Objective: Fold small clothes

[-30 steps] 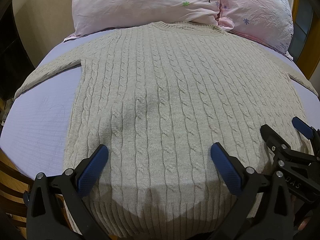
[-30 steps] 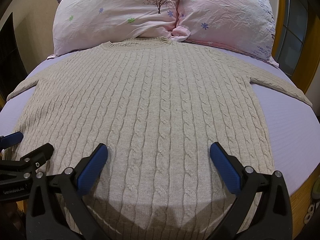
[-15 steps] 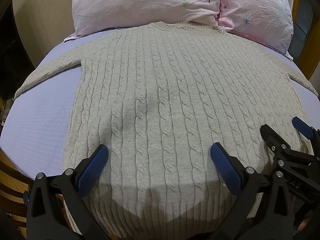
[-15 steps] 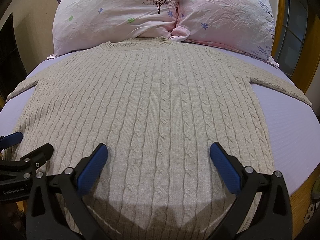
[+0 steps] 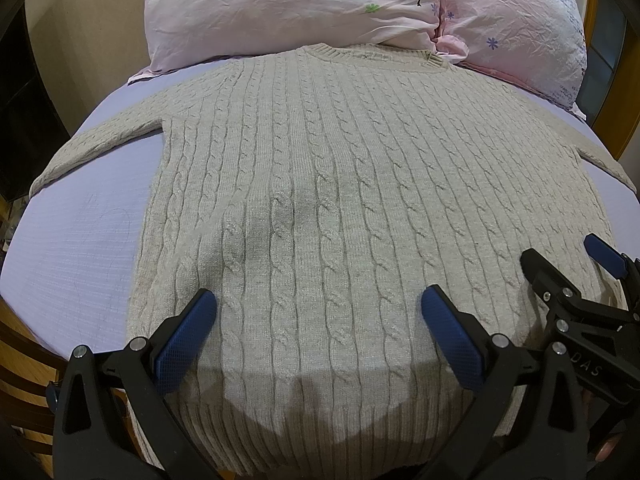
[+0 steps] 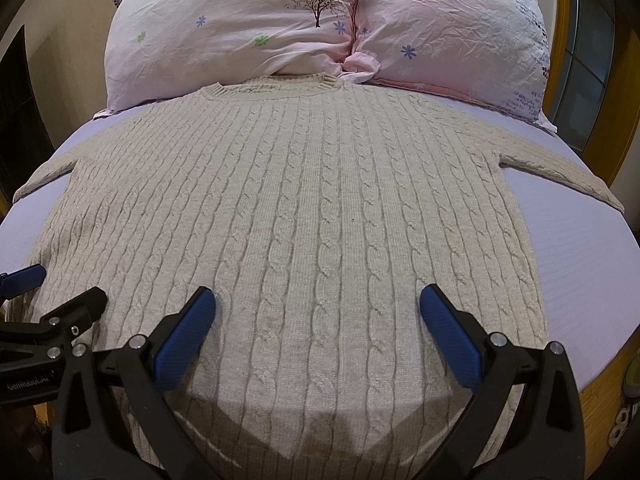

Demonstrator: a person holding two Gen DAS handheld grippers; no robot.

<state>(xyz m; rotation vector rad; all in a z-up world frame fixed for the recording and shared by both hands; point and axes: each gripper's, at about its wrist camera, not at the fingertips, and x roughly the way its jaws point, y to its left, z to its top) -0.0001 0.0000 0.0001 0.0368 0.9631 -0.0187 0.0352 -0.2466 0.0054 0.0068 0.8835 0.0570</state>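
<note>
While the cable-knit sweater (image 5: 340, 208) lies flat on the bed (image 5: 80, 248), collar toward the pillows (image 6: 320, 28), left gripper (image 5: 316, 332) and right gripper (image 6: 314, 330) hover side by side over its hem, jaws spread, empty.

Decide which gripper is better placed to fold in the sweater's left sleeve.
Left. The left gripper hangs open nearer the sweater's left sleeve; the right gripper sits farther over.

both views low over hem, facing pillows (image 5: 360, 4)
</note>
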